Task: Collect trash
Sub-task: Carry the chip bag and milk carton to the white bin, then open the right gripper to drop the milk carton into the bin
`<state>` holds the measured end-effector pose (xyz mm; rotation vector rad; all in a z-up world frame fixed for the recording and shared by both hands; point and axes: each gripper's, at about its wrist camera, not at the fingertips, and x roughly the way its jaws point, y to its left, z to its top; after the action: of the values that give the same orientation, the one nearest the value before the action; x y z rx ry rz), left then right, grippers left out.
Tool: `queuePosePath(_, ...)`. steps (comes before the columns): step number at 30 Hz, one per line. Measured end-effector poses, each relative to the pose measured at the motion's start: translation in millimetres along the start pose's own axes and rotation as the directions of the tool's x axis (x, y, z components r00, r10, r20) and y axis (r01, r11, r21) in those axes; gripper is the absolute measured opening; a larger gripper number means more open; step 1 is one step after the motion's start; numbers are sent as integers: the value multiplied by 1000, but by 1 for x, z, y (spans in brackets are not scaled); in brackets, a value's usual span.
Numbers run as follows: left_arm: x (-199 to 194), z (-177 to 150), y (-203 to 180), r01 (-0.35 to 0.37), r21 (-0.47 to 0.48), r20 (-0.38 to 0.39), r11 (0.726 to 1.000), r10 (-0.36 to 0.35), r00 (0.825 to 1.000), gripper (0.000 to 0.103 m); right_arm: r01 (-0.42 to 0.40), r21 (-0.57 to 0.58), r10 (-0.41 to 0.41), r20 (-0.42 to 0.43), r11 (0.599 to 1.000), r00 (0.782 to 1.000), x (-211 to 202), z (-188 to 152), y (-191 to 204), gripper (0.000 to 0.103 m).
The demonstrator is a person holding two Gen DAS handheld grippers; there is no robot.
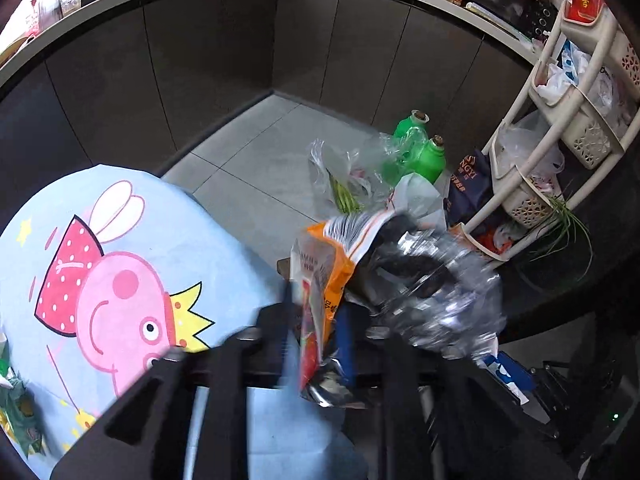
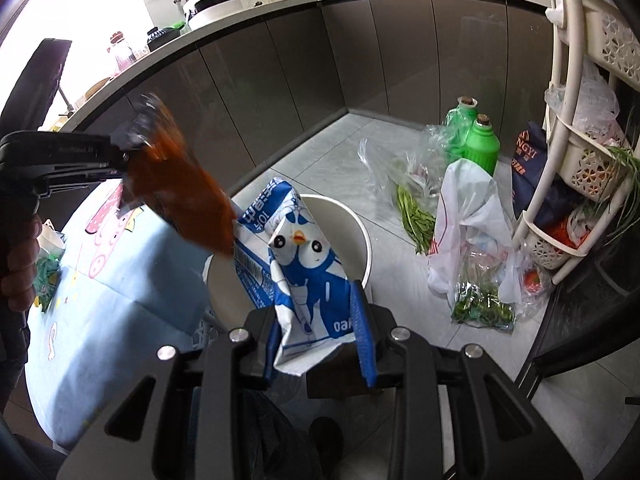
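- Left wrist view: the left gripper [image 1: 316,328] has its jaws clamped on an orange wrapper [image 1: 320,276], held over the edge of the desk [image 1: 168,216] with its blue cartoon cloth. A crumpled clear plastic [image 1: 440,296] blurs just right of it. Green bottles [image 1: 424,152] stand on the floor [image 1: 256,168].
- Right wrist view: the right gripper [image 2: 320,332] pinches a blue-and-white packet [image 2: 300,272] between its jaws, above a white bin [image 2: 352,224] beside the desk. The left gripper holds the wrapper, blurred, up at left.
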<state>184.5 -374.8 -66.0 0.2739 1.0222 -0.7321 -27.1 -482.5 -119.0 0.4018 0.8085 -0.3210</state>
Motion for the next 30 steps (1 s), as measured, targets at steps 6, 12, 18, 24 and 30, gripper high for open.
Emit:
queuePosePath(6, -21, 2, 6, -11, -16, 78, 1000, 12, 997, 61, -11, 8, 11, -7, 1000, 1000, 6, -1, 0, 32)
queuePosePath(12, -34, 0, 14, -11, -44, 100, 999, 15, 995, 68, -19, -3, 19, -9, 1000, 1000, 13, 1, 5, 32)
queuePosePath(18, -42, -1, 23, -12, -67, 113, 998, 20, 993, 68, 13, -10, -13, 3, 1000, 1000, 13, 7, 6, 32)
queuePosePath(24, -43, 0, 26, 0, -81, 120, 997, 10, 993, 68, 21, 10, -21, 17, 1000, 1000, 7, 8, 0, 32)
queuePosePath(30, -44, -2, 26, 4, -85, 120, 996, 6, 993, 68, 10, 2, -11, 8, 1000, 1000, 9, 10, 2, 32)
